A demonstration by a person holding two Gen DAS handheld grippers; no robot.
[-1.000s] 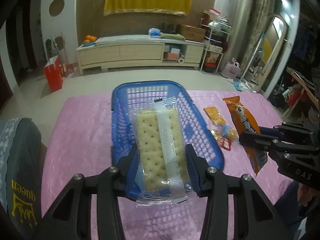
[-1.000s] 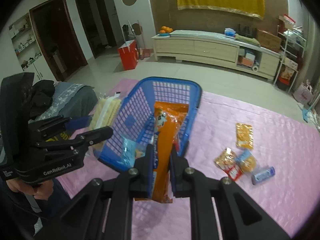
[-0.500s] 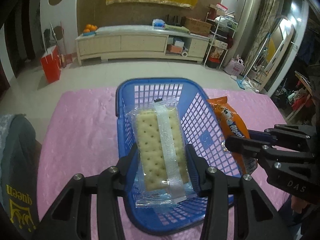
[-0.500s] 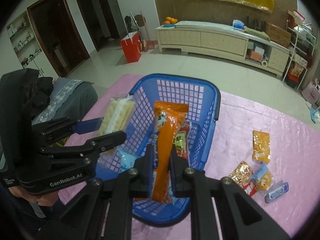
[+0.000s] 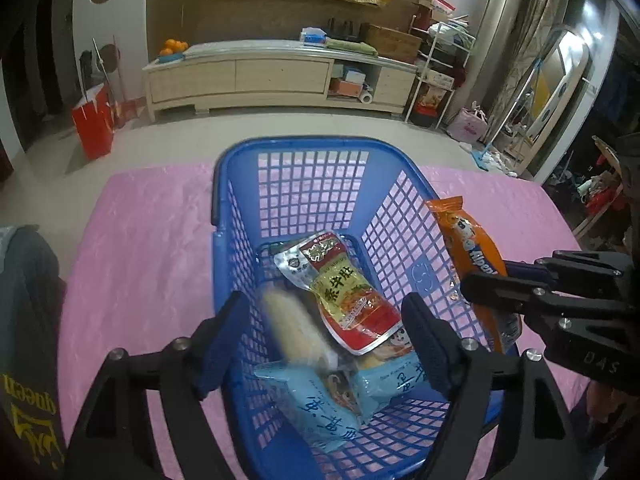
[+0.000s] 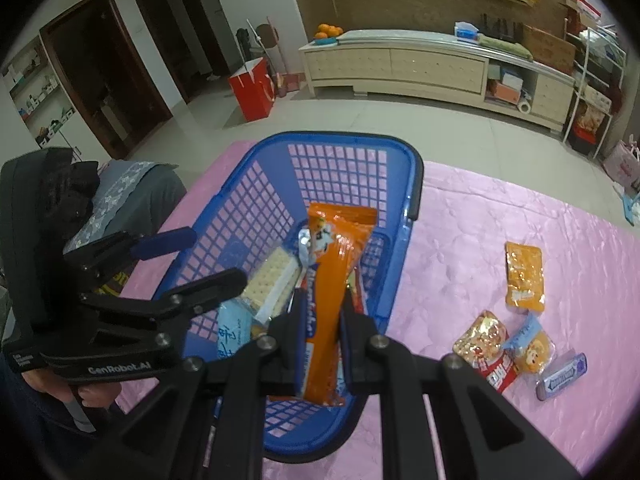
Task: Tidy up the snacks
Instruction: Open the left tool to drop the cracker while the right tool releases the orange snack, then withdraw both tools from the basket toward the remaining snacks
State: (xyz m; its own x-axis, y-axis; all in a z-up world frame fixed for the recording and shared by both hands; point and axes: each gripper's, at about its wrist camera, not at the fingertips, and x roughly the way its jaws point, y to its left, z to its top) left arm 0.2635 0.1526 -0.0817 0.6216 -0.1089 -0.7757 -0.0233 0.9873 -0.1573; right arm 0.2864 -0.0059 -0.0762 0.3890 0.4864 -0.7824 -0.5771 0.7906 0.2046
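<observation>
A blue mesh basket [image 5: 292,144] [image 6: 340,138] stands on the pink cloth. My left gripper [image 5: 322,312] [image 6: 216,256] hangs over it, its jaws opening. The cracker packet [image 5: 296,328] [image 6: 272,280] is free of the pads and shows as a blur dropping inside the basket. My right gripper [image 6: 322,312] [image 5: 500,284] is shut on a long orange snack packet [image 6: 332,272] [image 5: 472,248], holding it upright over the basket's right side. A red-and-yellow packet [image 5: 344,292] and light-blue packets [image 5: 320,400] lie on the basket floor.
On the cloth [image 6: 460,216] right of the basket lie an orange sachet [image 6: 524,276], a red-gold packet [image 6: 488,344], a small cookie packet [image 6: 532,344] and a blue gum pack [image 6: 562,376]. A grey garment [image 5: 28,320] lies at the left edge.
My left jaws have spread and the cracker packet has dropped out of them into the basket. Both grippers have come forward and lower over the basket.
</observation>
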